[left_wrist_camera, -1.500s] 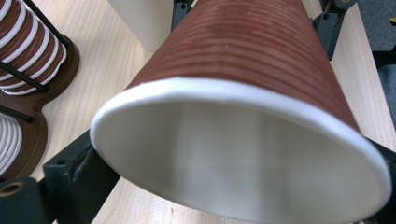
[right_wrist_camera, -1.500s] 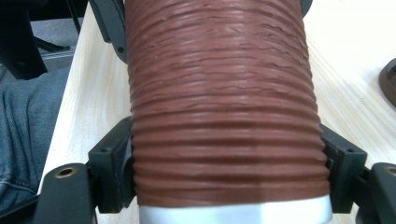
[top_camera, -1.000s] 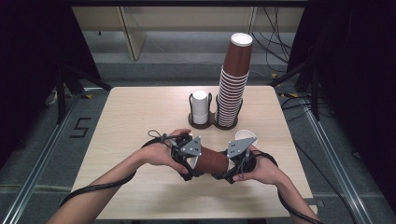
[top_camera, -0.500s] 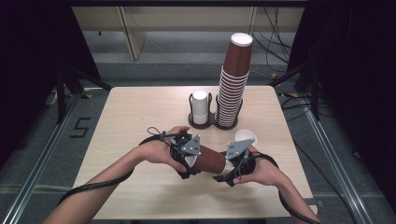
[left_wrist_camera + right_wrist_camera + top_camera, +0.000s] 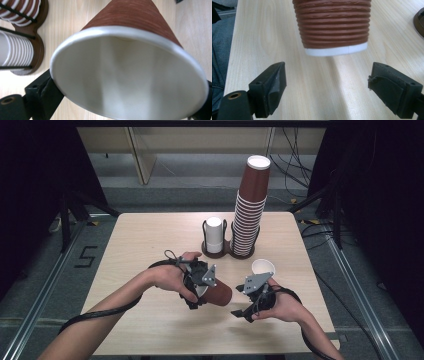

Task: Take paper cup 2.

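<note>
Hand-held gripper (image 5: 192, 296) above pale wooden table (image 5: 140, 245)

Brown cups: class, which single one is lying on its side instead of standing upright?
The cup gripped at its rim by the left tongs. The other loose cup stands mouth-up on the table, and the rest are stacked in the holder.

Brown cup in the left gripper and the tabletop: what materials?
Brown cup: likely paper, with a matte ribbed brown sleeve, plain white inside and a rolled white rim. Tabletop: pale wood or wood-look laminate, showing light grain lines and a smooth, low-sheen finish.
</note>
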Motion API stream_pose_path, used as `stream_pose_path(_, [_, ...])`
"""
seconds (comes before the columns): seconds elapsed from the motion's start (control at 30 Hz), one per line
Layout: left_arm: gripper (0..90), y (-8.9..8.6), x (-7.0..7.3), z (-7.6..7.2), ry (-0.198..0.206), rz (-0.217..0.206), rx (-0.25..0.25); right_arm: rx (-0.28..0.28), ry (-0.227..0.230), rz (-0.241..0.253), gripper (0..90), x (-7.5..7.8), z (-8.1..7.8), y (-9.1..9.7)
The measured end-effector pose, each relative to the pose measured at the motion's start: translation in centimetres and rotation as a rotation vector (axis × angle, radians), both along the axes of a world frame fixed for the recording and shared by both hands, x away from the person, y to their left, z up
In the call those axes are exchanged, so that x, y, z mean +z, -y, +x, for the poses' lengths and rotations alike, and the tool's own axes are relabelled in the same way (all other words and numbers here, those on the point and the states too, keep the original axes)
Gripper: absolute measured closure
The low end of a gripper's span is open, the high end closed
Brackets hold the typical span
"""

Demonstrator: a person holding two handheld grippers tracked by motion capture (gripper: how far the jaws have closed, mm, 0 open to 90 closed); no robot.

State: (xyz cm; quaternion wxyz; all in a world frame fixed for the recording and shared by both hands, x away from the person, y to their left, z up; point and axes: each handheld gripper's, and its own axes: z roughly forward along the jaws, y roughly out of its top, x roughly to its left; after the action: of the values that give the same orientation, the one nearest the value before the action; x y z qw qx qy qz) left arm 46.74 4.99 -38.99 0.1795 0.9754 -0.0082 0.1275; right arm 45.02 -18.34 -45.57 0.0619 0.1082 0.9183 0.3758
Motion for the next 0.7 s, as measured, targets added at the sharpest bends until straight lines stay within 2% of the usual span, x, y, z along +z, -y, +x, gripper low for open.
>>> stream_pose_path(0.13, [6.3,0.16,0.06,0.11,-0.007,0.024,0.004,-0.011,-0.004,0.005,14.8,0.01,-0.21,0.22])
stream_pose_path(0.17, [6.3,0.19,0.04,0.15,-0.012,0.026,0.005,-0.012,0.010,0.006,14.8,0.08,-0.20,0.29])
stream_pose_path(0.23, [6.3,0.21,-0.05,0.17,-0.017,0.042,0.007,-0.023,-0.001,0.009,14.8,0.11,-0.39,0.36])
stream_pose_path(0.3, [6.4,0.26,-0.12,0.25,-0.008,0.064,0.003,-0.027,0.025,0.012,14.9,0.16,-0.42,0.44])
stream_pose_path(0.4, [6.4,0.33,-0.23,0.30,-0.012,0.088,0.009,-0.037,0.015,0.025,14.9,0.08,-0.64,0.46])
stream_pose_path(0.43, [6.4,0.35,-0.23,0.30,-0.011,0.093,0.009,-0.041,0.017,0.026,14.9,0.06,-0.72,0.47])
stream_pose_path(0.47, [6.4,0.37,-0.20,0.32,-0.012,0.097,0.009,-0.043,0.036,0.024,14.9,0.08,-0.74,0.49])
stream_pose_path(0.6, [6.4,0.47,-0.14,0.25,-0.017,0.102,0.007,-0.048,0.053,0.039,15.2,0.07,-0.79,0.44])
stream_pose_path(0.63, [6.4,0.51,-0.16,0.22,-0.016,0.107,0.008,-0.049,0.038,0.045,15.2,0.05,-0.81,0.35])
stream_pose_path(0.7, [6.4,0.53,-0.17,0.22,-0.014,0.114,0.007,-0.046,0.057,0.048,15.2,0.17,-0.74,0.27])
